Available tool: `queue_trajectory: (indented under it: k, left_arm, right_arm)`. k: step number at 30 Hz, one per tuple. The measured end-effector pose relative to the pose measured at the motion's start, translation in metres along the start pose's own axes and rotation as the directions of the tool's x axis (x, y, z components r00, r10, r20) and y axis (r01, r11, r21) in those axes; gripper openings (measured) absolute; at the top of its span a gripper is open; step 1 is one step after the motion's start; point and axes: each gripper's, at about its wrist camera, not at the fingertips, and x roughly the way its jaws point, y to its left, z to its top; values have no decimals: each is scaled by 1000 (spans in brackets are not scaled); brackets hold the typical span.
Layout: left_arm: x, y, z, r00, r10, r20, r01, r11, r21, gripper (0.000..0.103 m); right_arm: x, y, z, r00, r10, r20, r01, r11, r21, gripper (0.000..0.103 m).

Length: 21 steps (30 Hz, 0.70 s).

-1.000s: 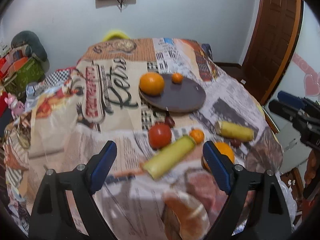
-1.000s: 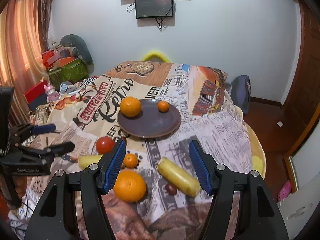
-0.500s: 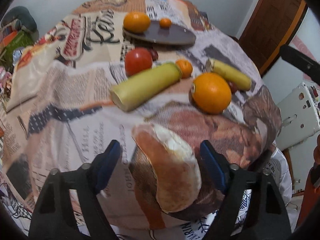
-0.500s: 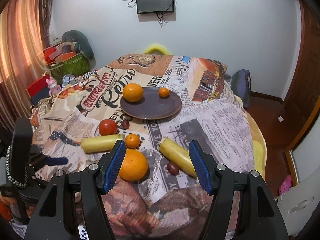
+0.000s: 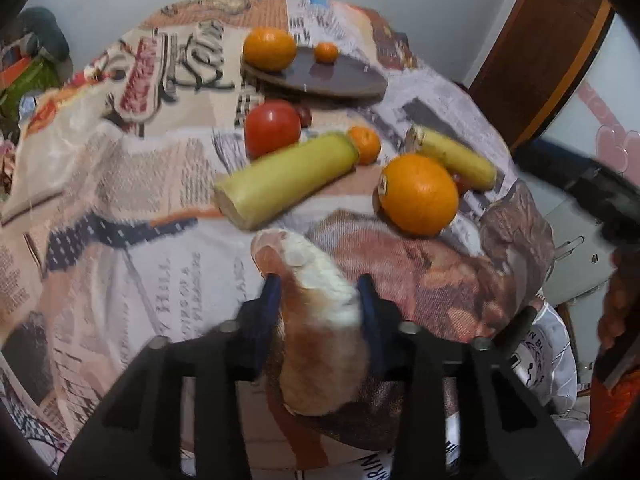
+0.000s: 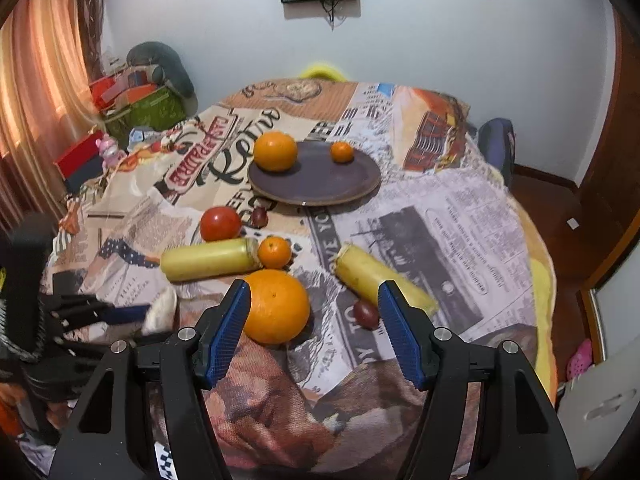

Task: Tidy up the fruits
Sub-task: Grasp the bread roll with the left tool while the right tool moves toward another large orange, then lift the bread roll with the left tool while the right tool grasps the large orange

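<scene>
Fingers (image 5: 272, 300) of my left gripper (image 5: 320, 300) are pinched around the pale, reddish-skinned fruit slice (image 5: 320, 308) at the lower centre of the left wrist frame, down at the near edge of the desk (image 5: 120, 240); blur makes it hard to say whether the slice has lifted off the cloth. My right gripper (image 6: 314, 320) hangs spread wide with nothing in it, the big orange (image 6: 276, 306) sitting just inside its left finger in the lower middle of that frame. The slice looks soft and wedge-shaped, so I judge too hard a squeeze would crush it, and too light a one would let it slide out over the desk edge. Carrying it toward the dark plate (image 6: 340, 184) in the upper centre means passing over the long yellow fruit (image 5: 288, 176), the tomato (image 5: 272, 128) and the small mandarin (image 5: 364, 145); a low sweep could roll them. The loose cloth may also drag.
</scene>
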Motion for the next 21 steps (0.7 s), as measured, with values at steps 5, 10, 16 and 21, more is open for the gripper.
queue_trajectory:
  k: [5,10,16,21]
  left_arm:
    - [-6,6,8,1000,-25,12,25,1000,2,29]
    - [-16,12,11,998,-55,33,55,998,-17,28]
    - [-32,16,25,994,-42,98,43,999,-7,25]
    - [-34,20,37,992,-17,128,18,1000,-6,25]
  right_arm:
    - [17,9,-2,998,33,-45,-33,999,-8,63]
    - [38,18,-7,994,44,-97,-48,998,-36,63]
    - [58,18,-7,987,71,-144,-74,997,-19,63]
    - [69,17,-8,980,109,-166,-109,994,8,64]
